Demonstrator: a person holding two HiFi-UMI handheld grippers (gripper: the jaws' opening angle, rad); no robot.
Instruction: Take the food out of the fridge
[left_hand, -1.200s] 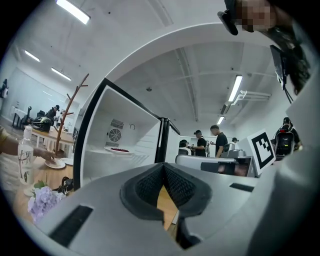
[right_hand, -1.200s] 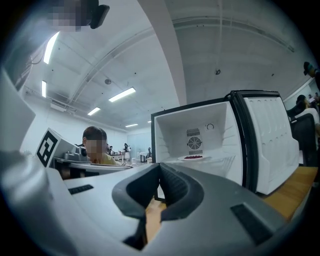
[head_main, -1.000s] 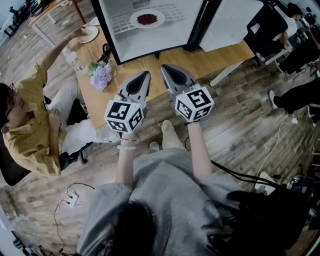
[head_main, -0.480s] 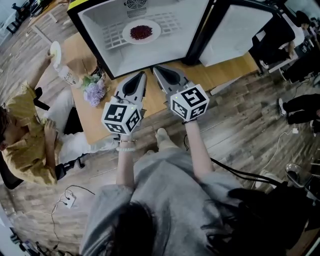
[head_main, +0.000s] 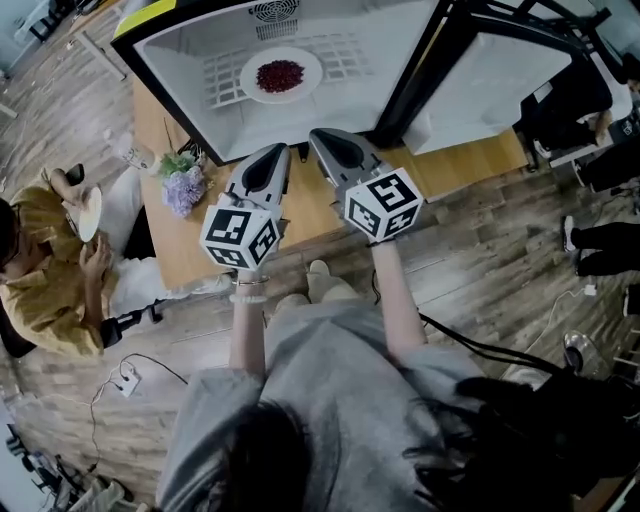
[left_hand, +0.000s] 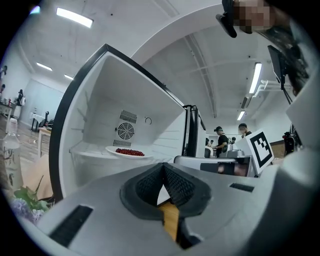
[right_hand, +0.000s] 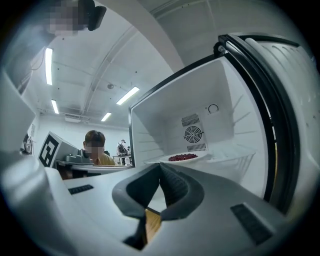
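A white plate of dark red food (head_main: 281, 75) lies on the wire shelf inside the open fridge (head_main: 190, 100). The plate (left_hand: 127, 152) also shows in the left gripper view, and the plate (right_hand: 183, 158) in the right gripper view, straight ahead of both. My left gripper (head_main: 272, 152) and right gripper (head_main: 322, 137) are held side by side over the wooden table (head_main: 310, 215), just short of the fridge opening and pointing level at it. The left gripper (left_hand: 163, 166) is shut with nothing between its pads. The right gripper (right_hand: 160, 166) is shut and empty too.
The fridge door (head_main: 500, 80) stands swung open at the right. A bunch of purple flowers (head_main: 183, 187) sits on the table's left end. A seated person (head_main: 45, 275) holding a plate is at the left. More people stand at the right edge. Cables lie on the wooden floor.
Both grippers have moved forward to the fridge, which now shows larger and nearer. The seated person has brought an arm with a plate down to the lap.
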